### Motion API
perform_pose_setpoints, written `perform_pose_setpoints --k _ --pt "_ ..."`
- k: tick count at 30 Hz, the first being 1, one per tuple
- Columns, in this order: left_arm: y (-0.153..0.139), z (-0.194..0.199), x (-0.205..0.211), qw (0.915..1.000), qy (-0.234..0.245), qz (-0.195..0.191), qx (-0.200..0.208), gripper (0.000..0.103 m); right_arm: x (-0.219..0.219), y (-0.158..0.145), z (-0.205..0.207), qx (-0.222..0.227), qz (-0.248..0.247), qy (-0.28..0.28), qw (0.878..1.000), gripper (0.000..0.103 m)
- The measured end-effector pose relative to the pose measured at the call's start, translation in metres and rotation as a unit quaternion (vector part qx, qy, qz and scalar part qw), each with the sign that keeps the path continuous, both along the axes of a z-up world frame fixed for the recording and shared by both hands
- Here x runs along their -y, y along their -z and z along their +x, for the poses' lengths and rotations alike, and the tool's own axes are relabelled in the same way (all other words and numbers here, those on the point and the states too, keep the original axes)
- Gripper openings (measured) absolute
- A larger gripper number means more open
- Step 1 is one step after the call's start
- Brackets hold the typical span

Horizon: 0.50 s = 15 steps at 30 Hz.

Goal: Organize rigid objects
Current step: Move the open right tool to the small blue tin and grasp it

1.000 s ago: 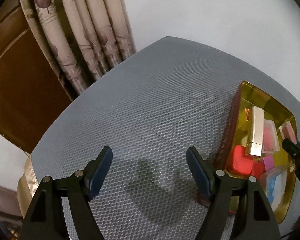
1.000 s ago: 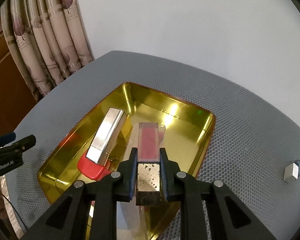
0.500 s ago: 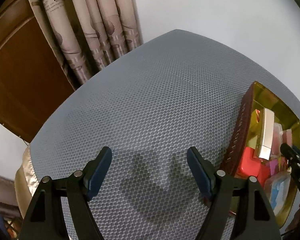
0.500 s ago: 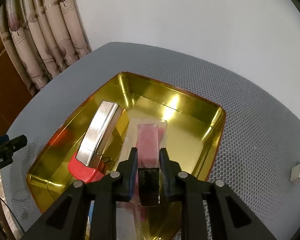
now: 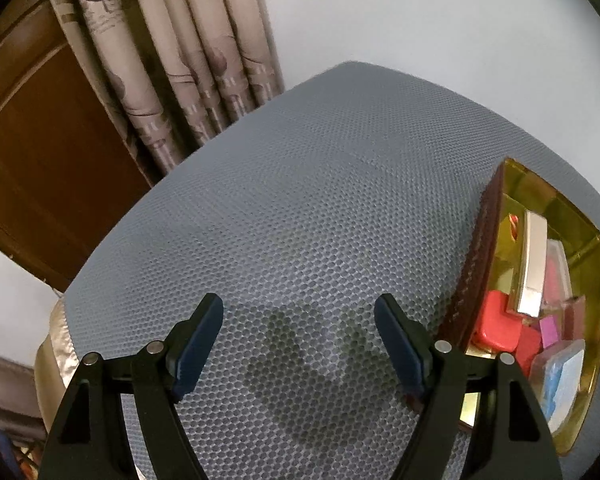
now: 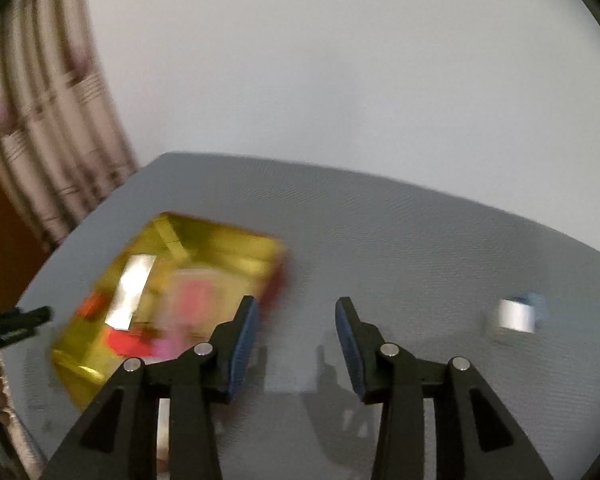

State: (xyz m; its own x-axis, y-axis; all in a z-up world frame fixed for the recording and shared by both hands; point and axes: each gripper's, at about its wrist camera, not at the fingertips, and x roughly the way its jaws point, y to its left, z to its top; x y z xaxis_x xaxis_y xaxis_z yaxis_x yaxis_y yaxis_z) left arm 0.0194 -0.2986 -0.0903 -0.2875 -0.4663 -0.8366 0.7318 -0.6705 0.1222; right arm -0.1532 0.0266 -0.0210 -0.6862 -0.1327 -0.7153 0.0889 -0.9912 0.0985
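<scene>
Right claw [image 6: 296,312] opening, empty; gold tray [image 6: 80,368] to its left, small block [image 6: 514,316] right.

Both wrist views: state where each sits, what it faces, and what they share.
Left wrist: on the left gripper, jaws open and empty, looking down on the grey honeycomb mat.
Right wrist: on the right gripper, jaws opening, empty, aimed past the mat toward the small silver block.
Shared: the gold tray, mat, curtain.

Home room: patterned curtains [image 5: 188,60], wooden door [image 5: 40,152].
</scene>
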Motion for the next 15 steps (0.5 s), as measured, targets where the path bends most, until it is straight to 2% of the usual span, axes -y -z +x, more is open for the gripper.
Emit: perform_pose_setpoints --k 4,7,11,15 --pt "-0.008 0.002 -0.002 0.9997 -0.007 -0.015 -0.019 0.076 -0.081 0.006 0.011 0.004 0.005 0.08 0.997 0.041" --pt "-0.01 0.001 -0.004 0.9993 -0.01 -0.031 -0.019 0.076 -0.13 0.015 0.019 0.009 0.019 0.125 0.992 0.041" --pt "-0.013 0.001 -0.009 0.9988 -0.011 -0.044 -0.019 0.076 -0.168 0.035 0.021 0.03 0.018 0.148 0.988 0.041" --pt "-0.014 0.0 -0.02 0.9987 0.004 -0.049 -0.016 0.077 -0.168 0.049 0.013 0.04 0.019 0.142 0.989 0.041"
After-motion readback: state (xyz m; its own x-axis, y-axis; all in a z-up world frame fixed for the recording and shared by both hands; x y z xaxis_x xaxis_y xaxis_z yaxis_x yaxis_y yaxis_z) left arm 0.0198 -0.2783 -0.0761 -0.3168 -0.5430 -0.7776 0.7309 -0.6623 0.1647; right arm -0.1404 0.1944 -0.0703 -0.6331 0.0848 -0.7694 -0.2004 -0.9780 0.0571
